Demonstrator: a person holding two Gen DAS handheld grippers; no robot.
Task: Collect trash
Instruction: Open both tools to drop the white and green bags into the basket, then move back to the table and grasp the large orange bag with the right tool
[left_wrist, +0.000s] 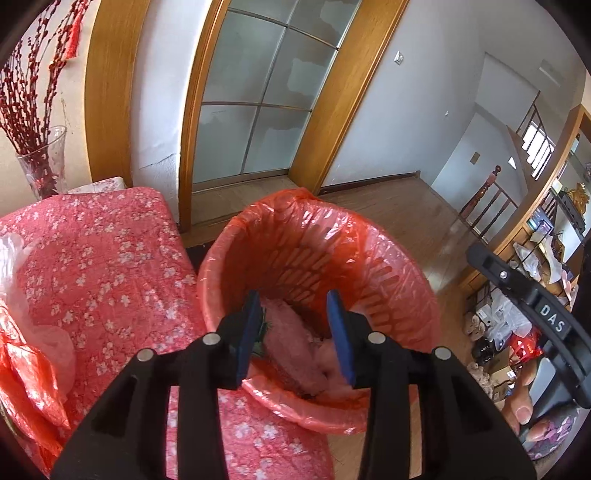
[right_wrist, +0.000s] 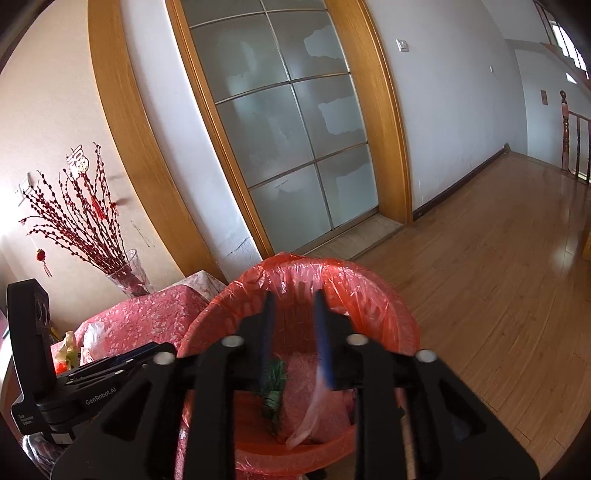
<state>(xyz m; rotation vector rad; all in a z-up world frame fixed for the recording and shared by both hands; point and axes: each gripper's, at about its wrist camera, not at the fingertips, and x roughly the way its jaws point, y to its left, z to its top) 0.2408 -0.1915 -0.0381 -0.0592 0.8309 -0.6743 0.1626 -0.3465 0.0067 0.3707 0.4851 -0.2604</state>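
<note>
A red bin (left_wrist: 388, 280) lined with a red plastic bag stands beside the table. Inside lie pink padded wrap (left_wrist: 295, 343) and a small green bundle (right_wrist: 273, 387). My left gripper (left_wrist: 294, 299) hangs over the bin's mouth, open, with nothing pressed between its blue pads. In the right wrist view my right gripper (right_wrist: 293, 301) is also over the bin (right_wrist: 369, 295) with its jaws apart. A thin whitish strip (right_wrist: 308, 421), blurred, trails down from the right pad into the bin. The right gripper's black body (left_wrist: 535, 306) shows at the right of the left wrist view.
A table under a red flowered cloth (left_wrist: 110, 258) touches the bin's left side. Crumpled red and clear plastic bags (left_wrist: 26, 369) lie on it, near a glass vase of red branches (left_wrist: 40, 166). A frosted glass door (right_wrist: 295, 147) is behind. Clutter (left_wrist: 498, 332) sits on the floor at right.
</note>
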